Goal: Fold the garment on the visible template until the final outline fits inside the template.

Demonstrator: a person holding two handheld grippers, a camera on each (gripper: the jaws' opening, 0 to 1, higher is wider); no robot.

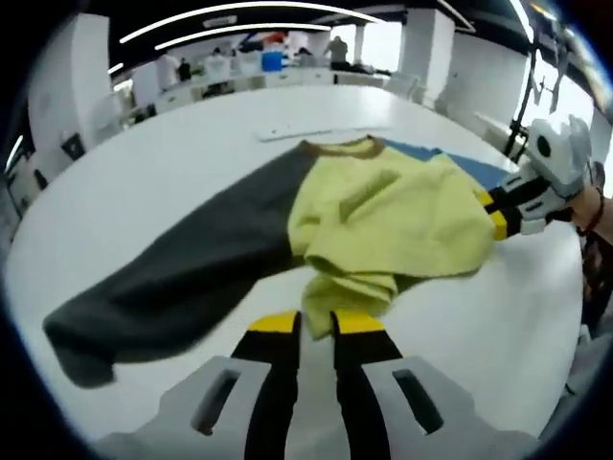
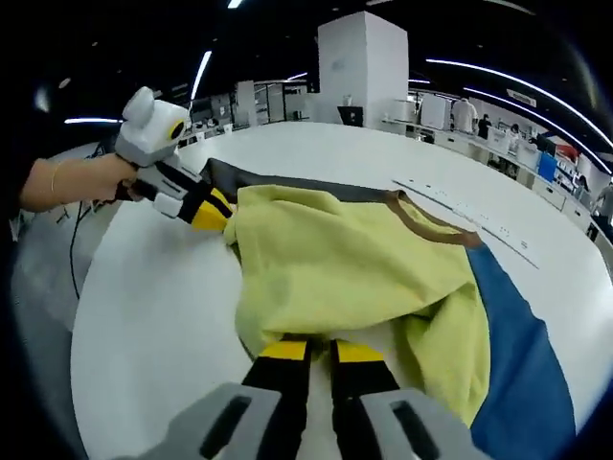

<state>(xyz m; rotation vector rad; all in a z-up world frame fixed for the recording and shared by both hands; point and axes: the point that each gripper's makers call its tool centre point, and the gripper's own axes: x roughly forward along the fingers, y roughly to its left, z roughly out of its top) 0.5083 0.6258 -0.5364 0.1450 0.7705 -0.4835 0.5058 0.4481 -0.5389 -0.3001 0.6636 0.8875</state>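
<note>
A: Where did the garment lie?

B: The sweatshirt (image 1: 383, 216) lay spread on the white worktop (image 1: 144, 192). Its body was yellow, with a brown collar (image 1: 340, 147), a dark grey sleeve (image 1: 182, 278) and a blue sleeve (image 2: 517, 355). In the left gripper view the grey sleeve ran toward the lower left, while the blue part showed behind the yellow body.

A: And the state of each tool?

B: The left tool (image 1: 316, 324) had its yellow-tipped jaws close together, clamped on a bunched fold of the yellow hem. In the right gripper view the same tool (image 2: 218, 213) appeared at the left, held in a person's hand (image 2: 81, 182), its tip touching the edge of the fabric. The right tool (image 2: 321, 351) likewise had its jaws drawn together on the yellow cloth's near edge; in the left gripper view it (image 1: 498, 213) met the garment's right side.

A: Anything else on the worktop?

B: A pale strip (image 1: 316, 129) lay beyond the collar, apart from the garment. A cable (image 2: 77, 249) trailed near the worktop's edge.
</note>
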